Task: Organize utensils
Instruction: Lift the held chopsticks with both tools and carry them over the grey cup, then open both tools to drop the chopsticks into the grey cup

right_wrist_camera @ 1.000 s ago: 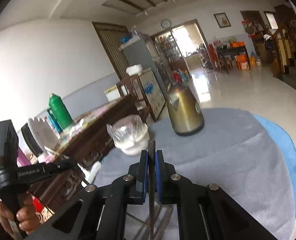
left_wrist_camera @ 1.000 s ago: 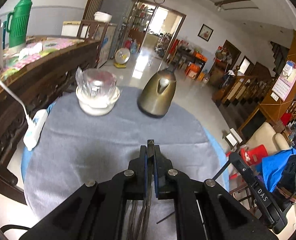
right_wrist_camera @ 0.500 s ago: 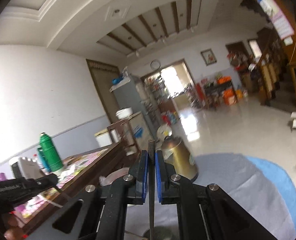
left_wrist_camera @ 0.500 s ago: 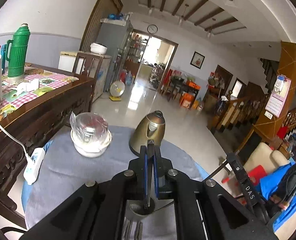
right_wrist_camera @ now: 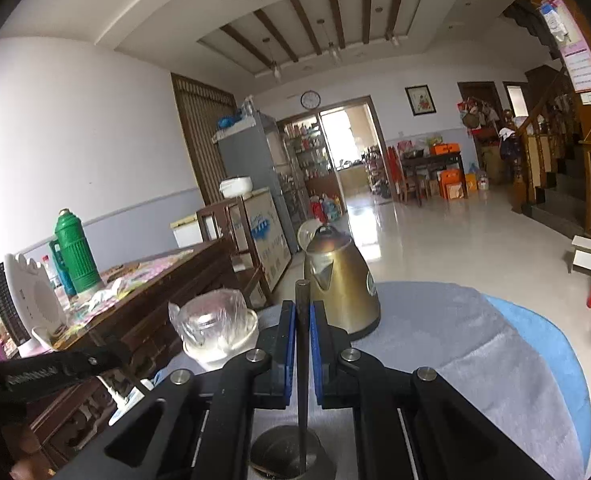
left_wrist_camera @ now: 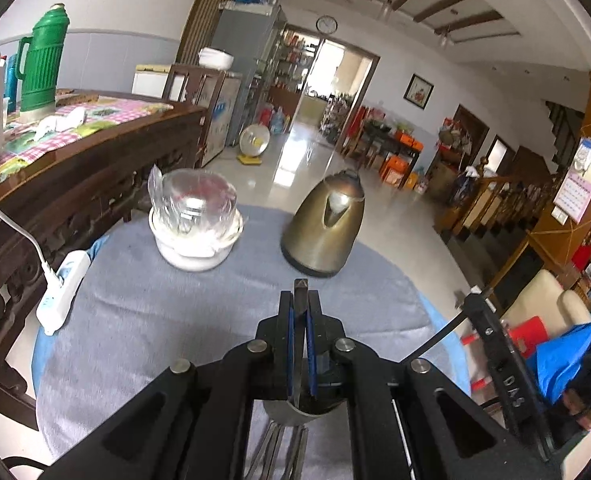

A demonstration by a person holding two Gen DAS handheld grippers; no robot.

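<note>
2 grippers in frame, each clamped on a utensil handle. Left wrist view: left gripper [left_wrist_camera: 300,312] has its blue pads pressed against a flat dark metal handle [left_wrist_camera: 300,294] whose tip stands just above the pads; the handle runs down between them into a metal cup [left_wrist_camera: 295,414] under the gripper body. Below the cup, several more metal utensils [left_wrist_camera: 283,452] lie on the cloth; their kind cannot be told. The round table [left_wrist_camera: 47,364] has a blue top with a grey cloth [left_wrist_camera: 167,320] over most of it. On the far part of the cloth stand a white bowl [left_wrist_camera: 195,248] holding a clear plastic-wrapped item, and to its right, apart from it, a brass-coloured kettle [left_wrist_camera: 323,232]. A white power strip [left_wrist_camera: 61,292] with a white cord plugged in sits at the left edge of the table, by a dark wooden sideboard [left_wrist_camera: 75,184] carrying a green thermos [left_wrist_camera: 41,60]. The other gripper's black frame shows at lower right. Right wrist view: right gripper [right_wrist_camera: 303,320] is clenched on a thin dark rod-like handle [right_wrist_camera: 302,352], upright, its top above the pads and its lower end reaching down into the metal cup [right_wrist_camera: 291,456], which stands on the grey cloth [right_wrist_camera: 455,344]. The kettle [right_wrist_camera: 341,280] stands just behind the pads, the white bowl [right_wrist_camera: 219,340] to its left. The left gripper's frame crosses the lower left; part of a hand [right_wrist_camera: 19,472] shows at the bottom left edge.
</note>
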